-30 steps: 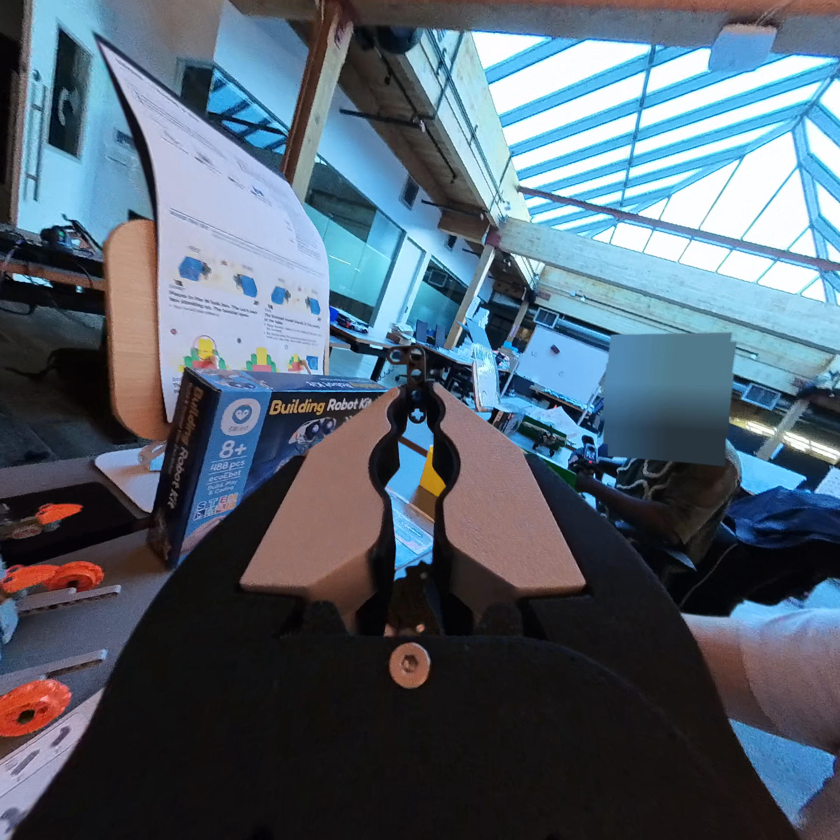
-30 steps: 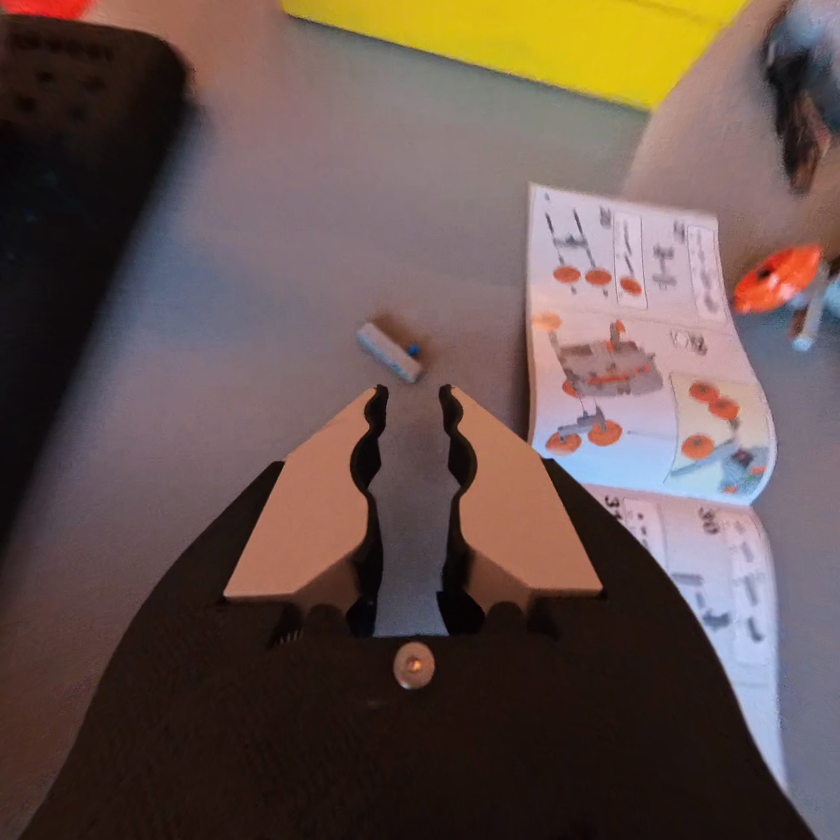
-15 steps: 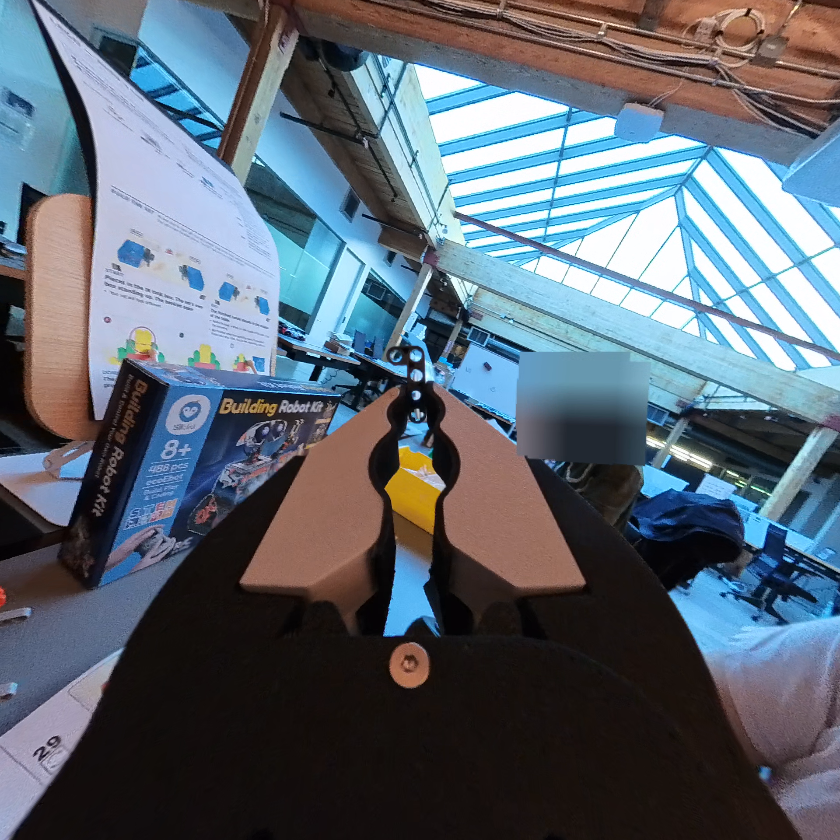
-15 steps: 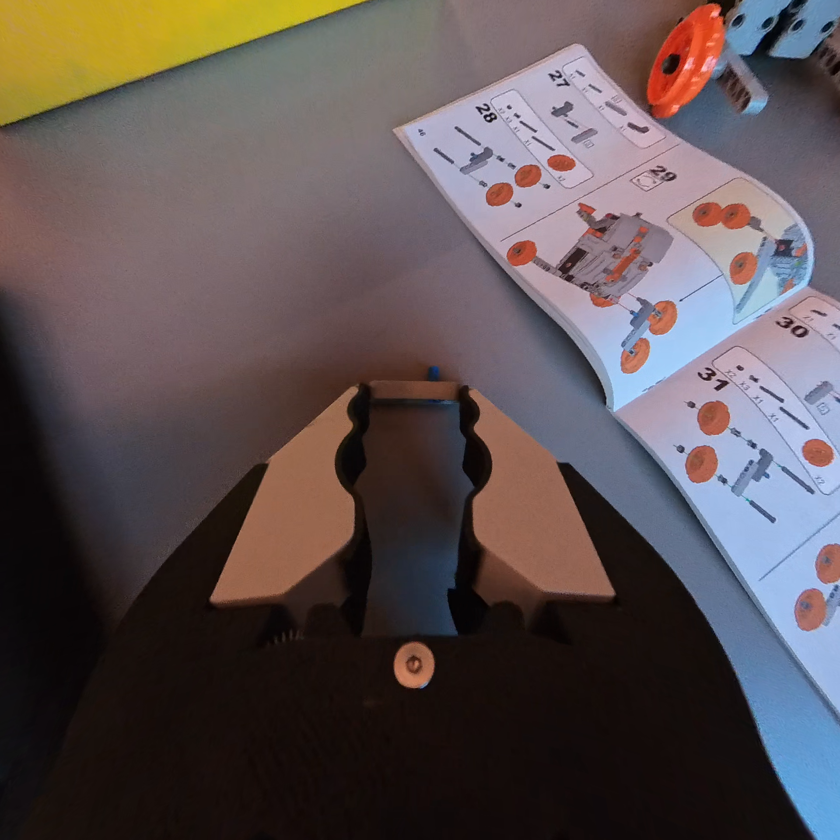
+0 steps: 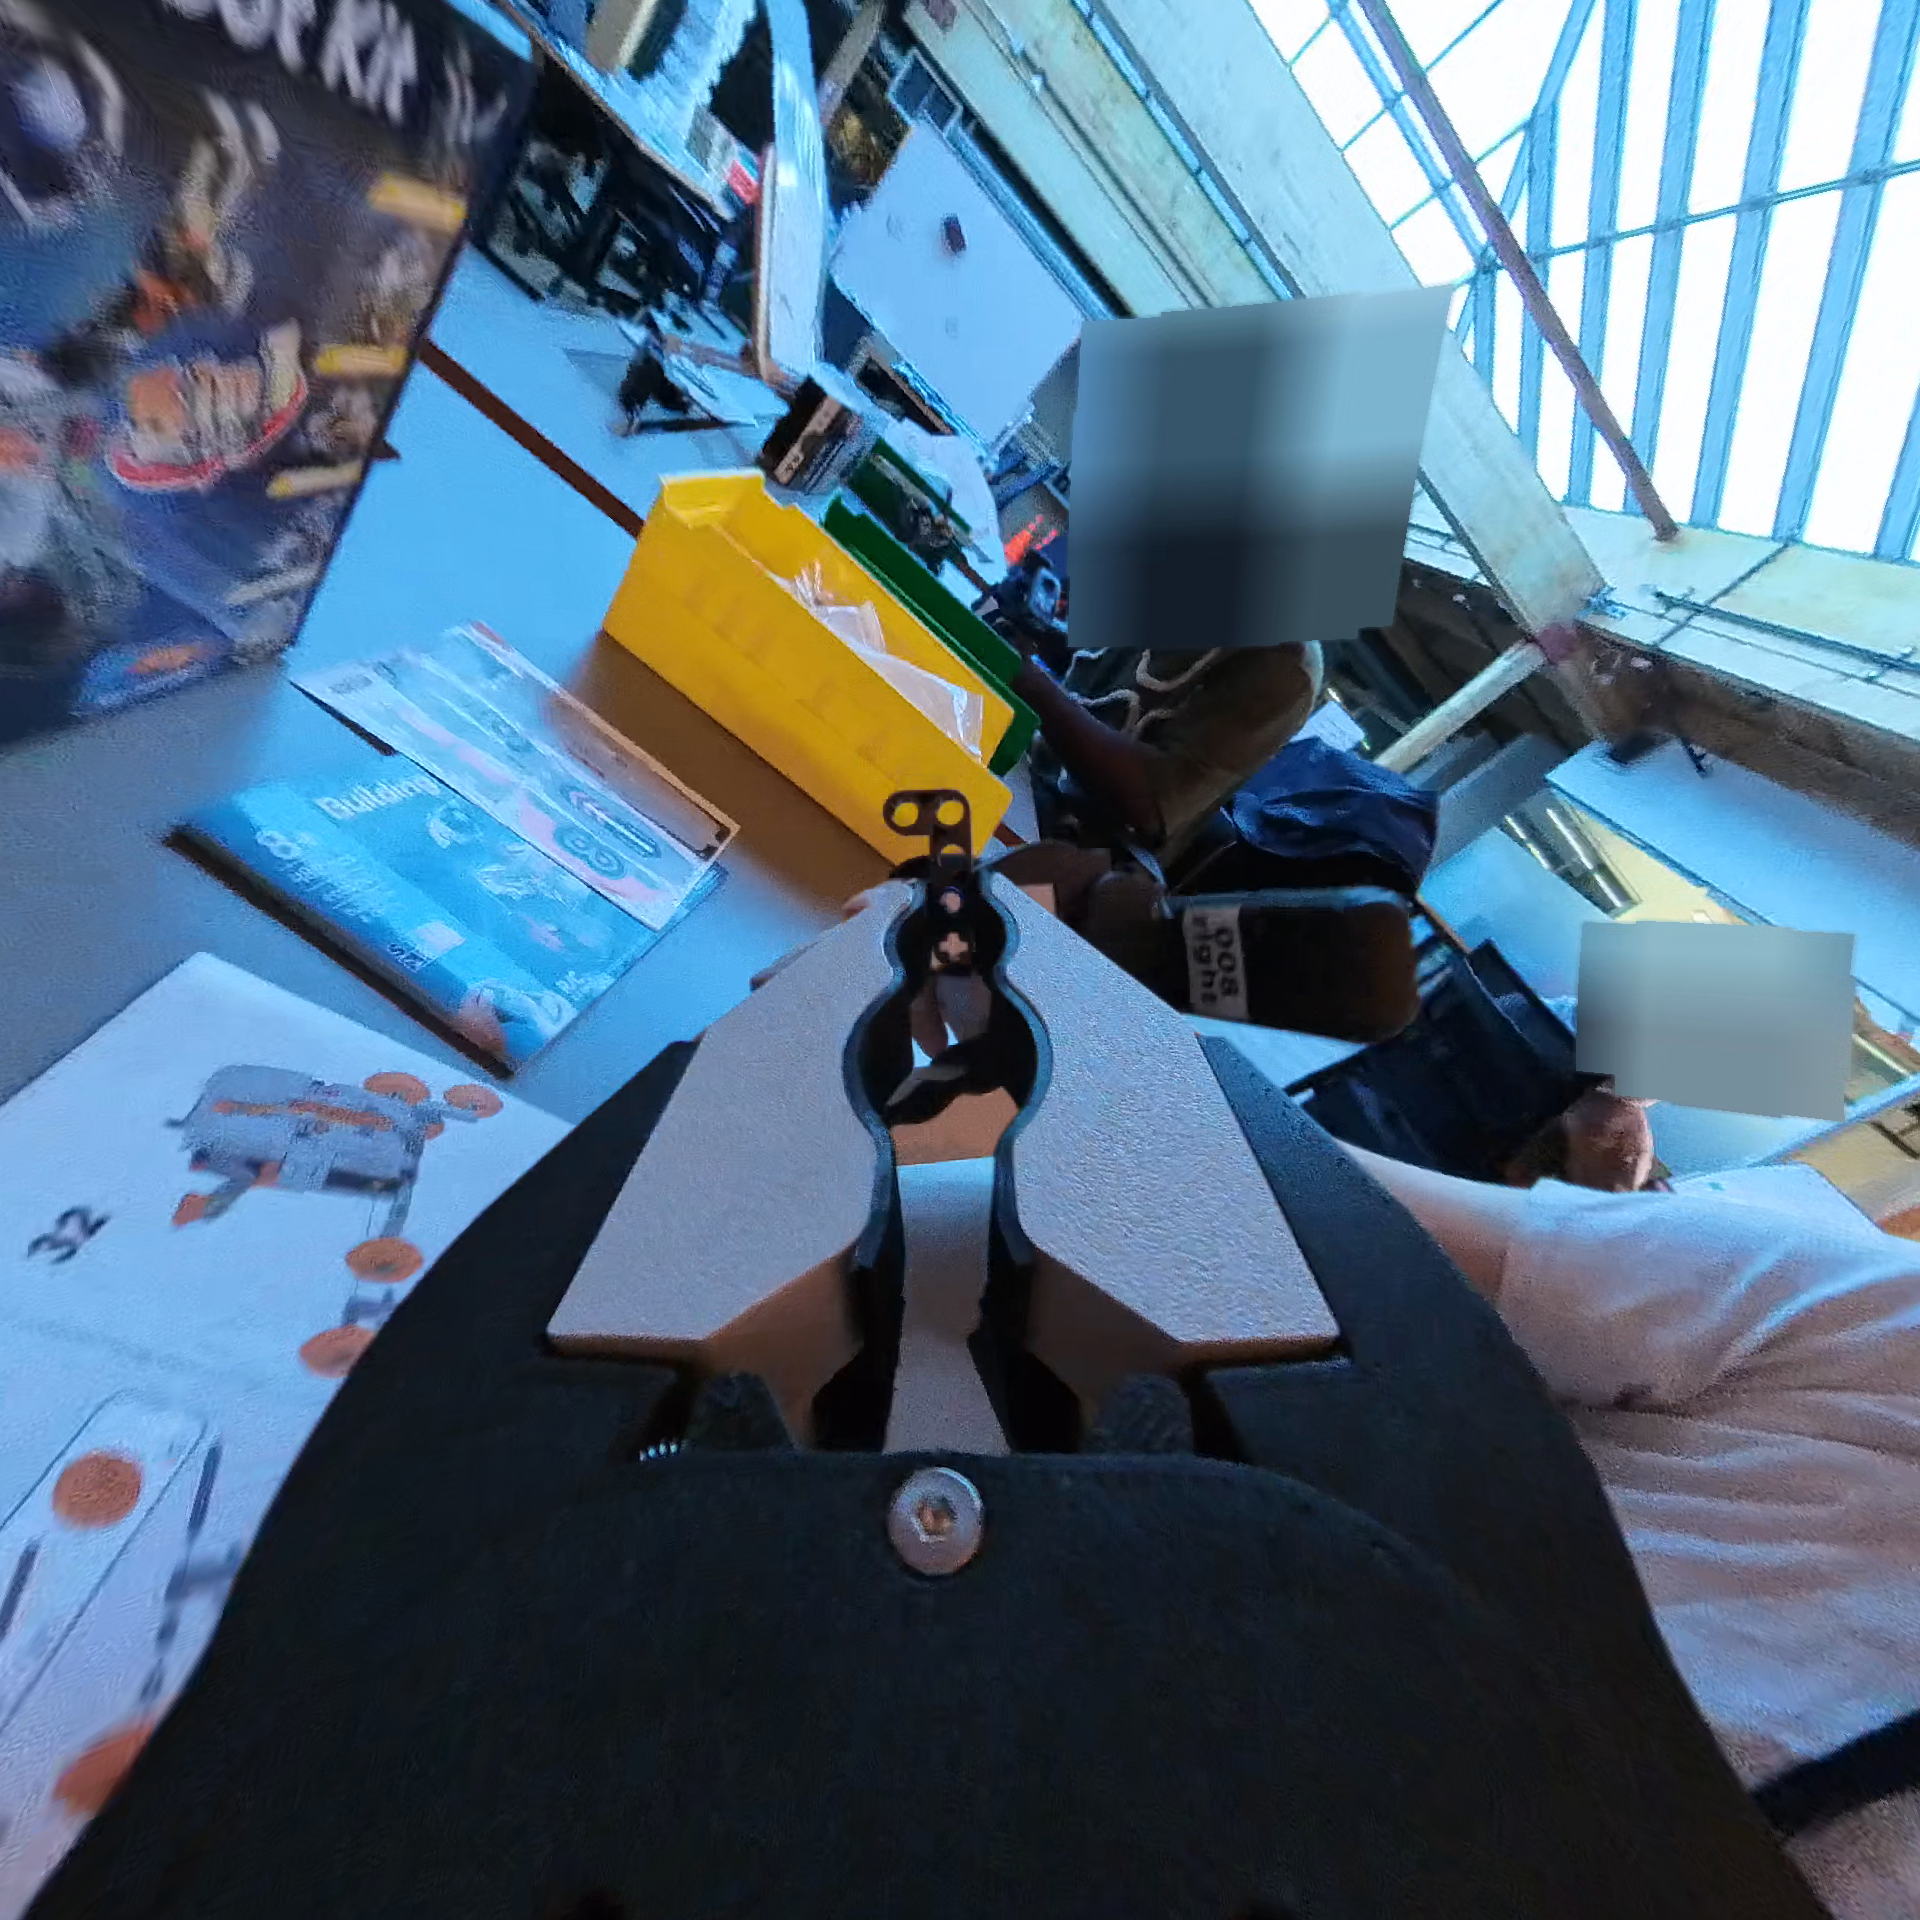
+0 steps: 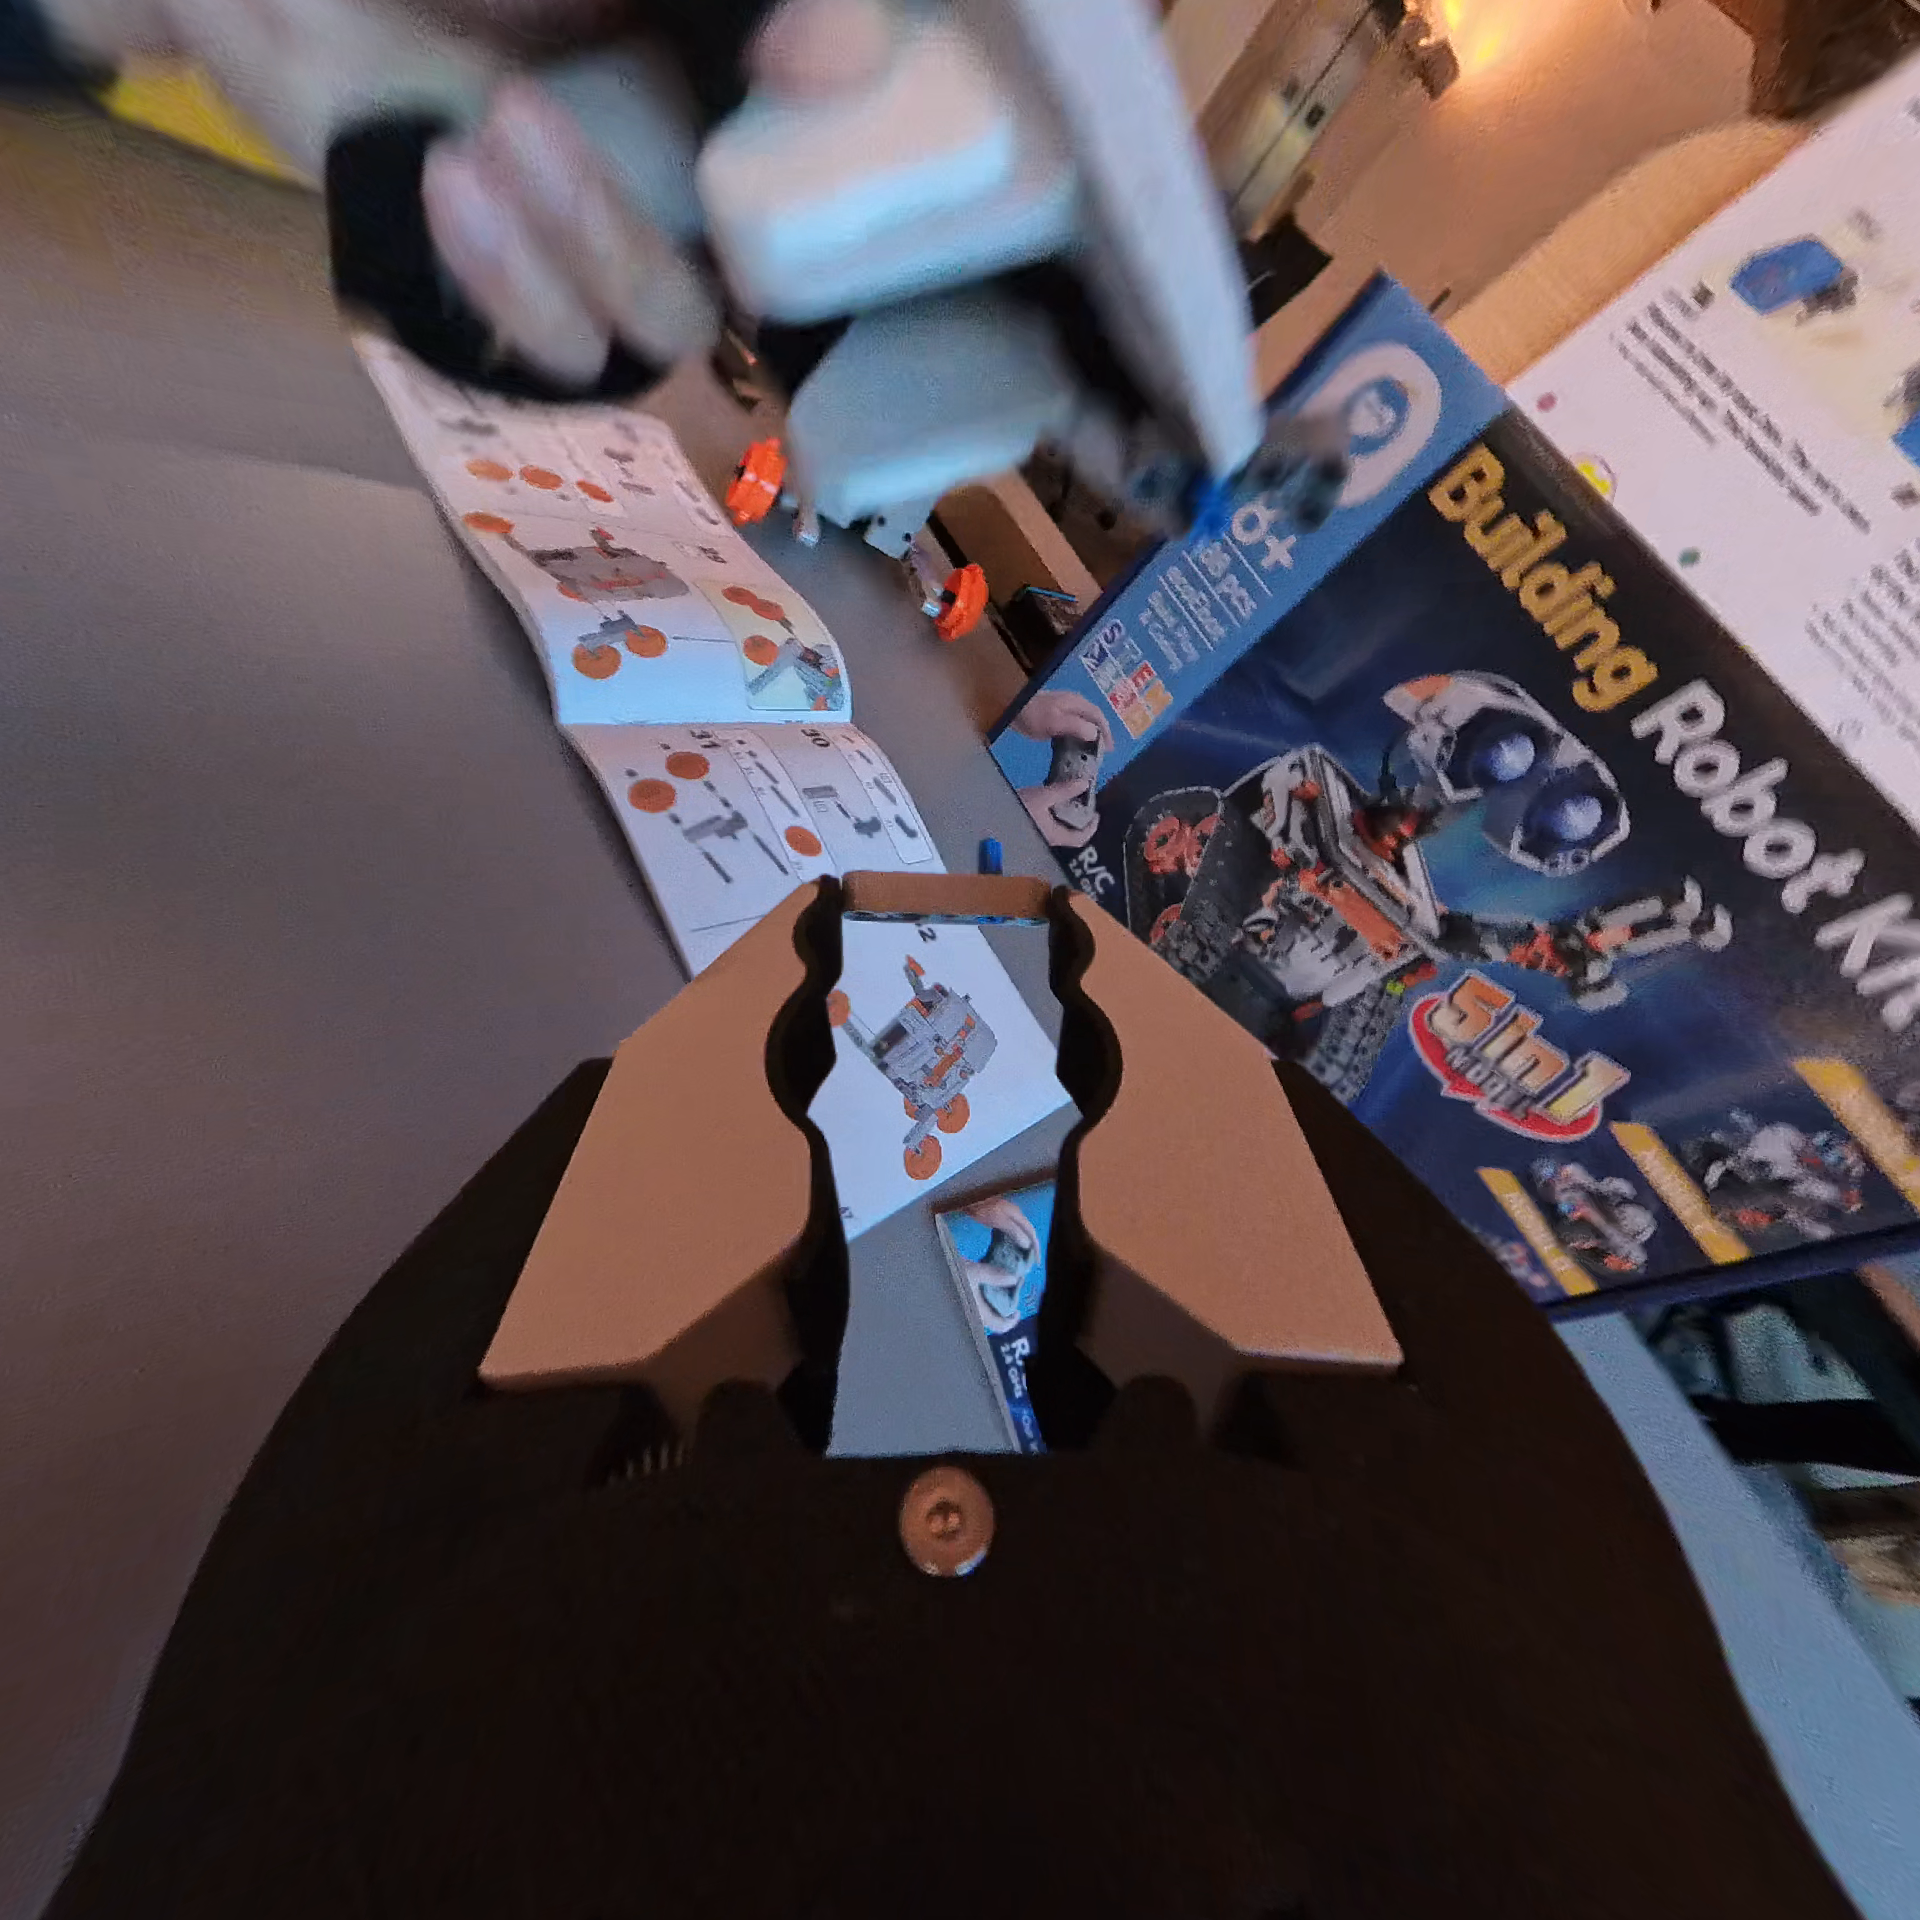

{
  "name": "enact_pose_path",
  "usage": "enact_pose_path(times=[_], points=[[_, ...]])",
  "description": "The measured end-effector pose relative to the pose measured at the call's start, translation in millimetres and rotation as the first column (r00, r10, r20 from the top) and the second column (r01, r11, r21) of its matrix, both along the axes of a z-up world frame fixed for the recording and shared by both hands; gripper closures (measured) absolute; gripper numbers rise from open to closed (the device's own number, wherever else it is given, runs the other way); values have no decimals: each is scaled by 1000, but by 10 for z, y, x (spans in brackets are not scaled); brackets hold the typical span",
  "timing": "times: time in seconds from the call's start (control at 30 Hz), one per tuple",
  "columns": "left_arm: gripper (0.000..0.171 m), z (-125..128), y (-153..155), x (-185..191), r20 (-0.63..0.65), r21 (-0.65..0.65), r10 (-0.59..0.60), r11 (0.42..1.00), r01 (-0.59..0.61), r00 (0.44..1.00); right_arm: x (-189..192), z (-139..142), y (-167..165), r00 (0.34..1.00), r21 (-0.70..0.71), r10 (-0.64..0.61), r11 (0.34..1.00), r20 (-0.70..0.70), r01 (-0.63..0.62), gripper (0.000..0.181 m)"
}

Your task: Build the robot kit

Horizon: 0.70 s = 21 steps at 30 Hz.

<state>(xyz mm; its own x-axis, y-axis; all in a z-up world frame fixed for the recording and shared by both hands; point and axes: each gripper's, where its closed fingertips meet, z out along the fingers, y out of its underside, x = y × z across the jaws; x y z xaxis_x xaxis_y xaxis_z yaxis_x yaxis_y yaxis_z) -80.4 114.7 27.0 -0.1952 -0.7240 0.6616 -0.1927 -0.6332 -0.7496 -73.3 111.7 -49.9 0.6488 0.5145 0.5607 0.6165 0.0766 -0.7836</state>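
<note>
— The left tongs [image 5: 948, 896] are pinched down on a small black perforated beam [image 5: 932, 831], whose holed end pokes out past the tips.

— And the right tongs [image 6: 943, 902]?

— Set a bit apart, with a short grey beam [image 6: 943, 896] bridged across between the tips; a blue peg [image 6: 990, 854] sticks out just beyond it. Both are held up off the worktop [image 6: 260, 779].

— What lies under them?

— An open instruction booklet [image 6: 665, 665] on the grey top, just beside a dark blue kit box [image 6: 1455, 831] that stands tilted in this view. Past the booklet sit two orange wheels [image 6: 755, 480] on a grey assembly.

— Anything farther out?

— From the left side, a yellow bin [image 5: 790, 665] with clear bags inside, a green bin [image 5: 925, 592] touching it behind, and a flat leaflet [image 5: 520, 748] near it — a second, blue one lies under that. High in the right view the other device [image 6: 935, 260] and a hand [image 6: 540, 229] show, too blurred to tell more.
</note>
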Motion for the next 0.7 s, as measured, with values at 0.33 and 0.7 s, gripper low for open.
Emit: enact_pose_path(times=[0.33, 0.7], points=[[168, -702, 135, 384, -92, -45, 39, 998, -44, 995, 45, -154, -78, 996, -29, 78, 996, -36, -79, 142], [168, -757, 58, 469, -69, -144, 7, 989, -17, 998, 233, -115, 14, 998, -21, -9, 1000, -69, 8, 143]])
